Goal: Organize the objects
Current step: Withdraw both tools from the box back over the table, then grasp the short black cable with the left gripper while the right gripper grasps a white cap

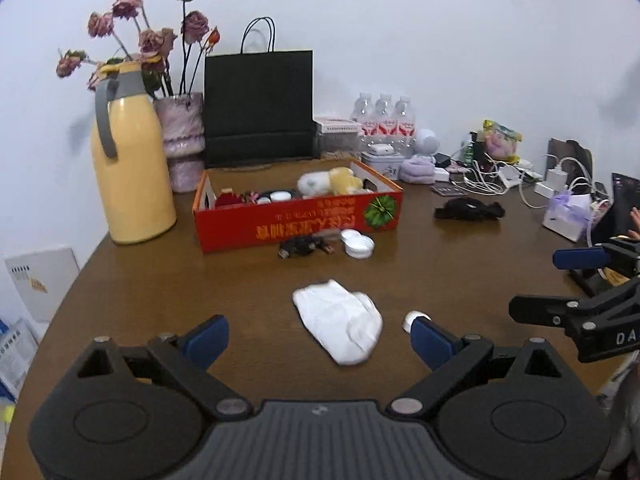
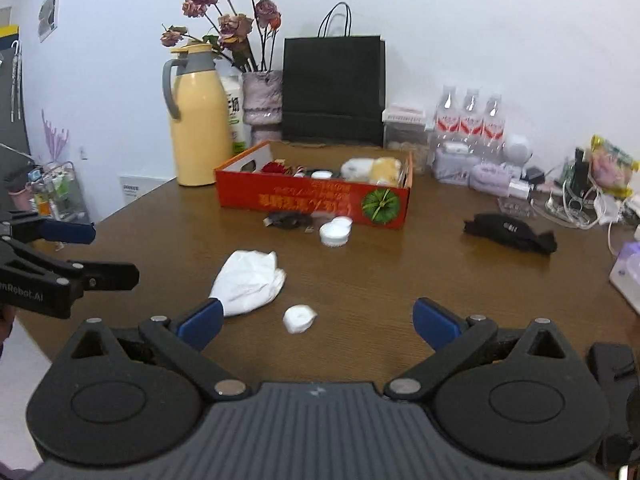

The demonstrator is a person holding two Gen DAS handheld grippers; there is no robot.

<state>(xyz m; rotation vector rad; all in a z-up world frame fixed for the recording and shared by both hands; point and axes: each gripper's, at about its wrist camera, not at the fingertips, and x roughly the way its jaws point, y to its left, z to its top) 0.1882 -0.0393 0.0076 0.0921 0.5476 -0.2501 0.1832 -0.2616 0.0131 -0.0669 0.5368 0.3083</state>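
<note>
Both tongs hang wide apart and empty over the brown tabletop [image 1: 160, 280]; the white sock [image 1: 340, 322] lies just ahead of the left tongs [image 1: 320, 340], between its blue fingers, long axis slanting from far-left to near-right; the right tongs [image 2: 318, 322] faces the small white wad [image 2: 299, 318] beside it; the red box [image 1: 296, 220] waits well beyond, so I judge the left hand the nearer for the sock.

One red box [image 2: 312, 200], one yellow thermos jug [image 2: 198, 120], one vase [image 2: 262, 98] of dried roses and one black paper bag [image 2: 334, 88] are counted on the table [image 2: 380, 280]. Three water bottles [image 2: 470, 120] are counted. Two white jar lids [image 2: 336, 232], one white cloth [image 2: 250, 280], one small white wad [image 2: 299, 318] and one black cloth [image 2: 510, 234] are counted.
</note>
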